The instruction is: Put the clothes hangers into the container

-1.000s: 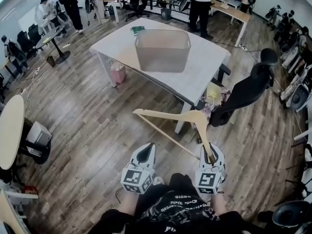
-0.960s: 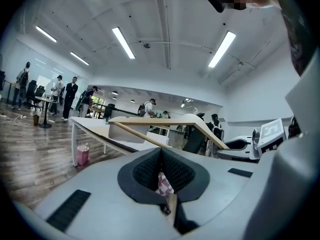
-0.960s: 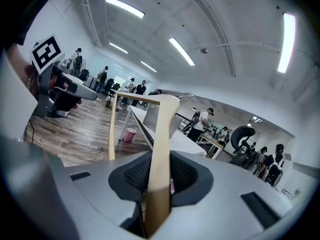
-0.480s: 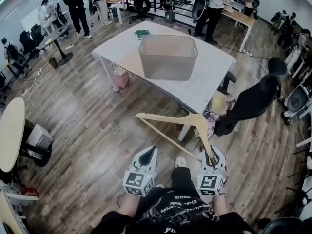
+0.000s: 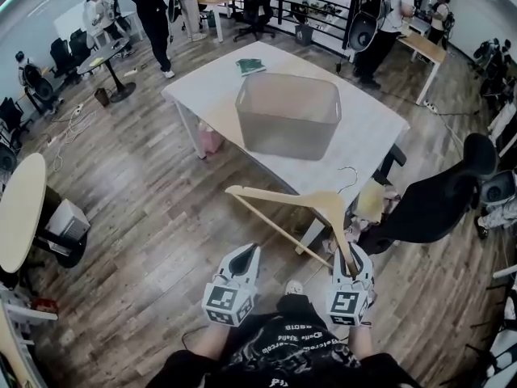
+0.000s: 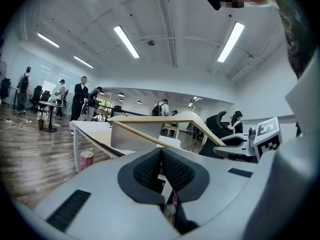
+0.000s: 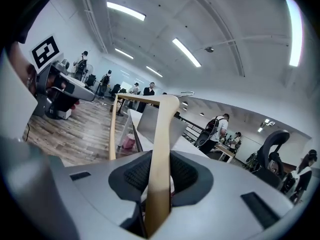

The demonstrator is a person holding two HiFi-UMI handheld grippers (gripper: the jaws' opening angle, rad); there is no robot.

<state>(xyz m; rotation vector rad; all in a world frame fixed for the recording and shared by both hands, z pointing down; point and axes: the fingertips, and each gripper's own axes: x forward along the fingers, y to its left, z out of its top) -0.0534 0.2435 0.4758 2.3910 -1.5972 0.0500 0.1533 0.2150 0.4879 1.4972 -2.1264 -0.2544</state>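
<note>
A wooden clothes hanger (image 5: 311, 200) with a metal hook hangs in the air in front of me, held by one arm in my right gripper (image 5: 350, 263), which is shut on it. In the right gripper view the hanger's arm (image 7: 161, 149) runs up between the dark pads. My left gripper (image 5: 242, 259) is beside it on the left, shut, with nothing in it; its pads (image 6: 161, 171) meet. The grey translucent container (image 5: 287, 114) stands on the white table (image 5: 218, 79) ahead, beyond the hanger.
A black office chair (image 5: 440, 204) stands right of the table with yellow and light items (image 5: 370, 200) by the table's corner. A green book (image 5: 250, 66) lies on the table's far side, a pink bag (image 5: 212, 139) under it. People stand at the back. A round table (image 5: 20, 212) is at left.
The table and container have come nearer and lower in the head view as I walk toward them. Both grippers and the hanger keep their pose.
</note>
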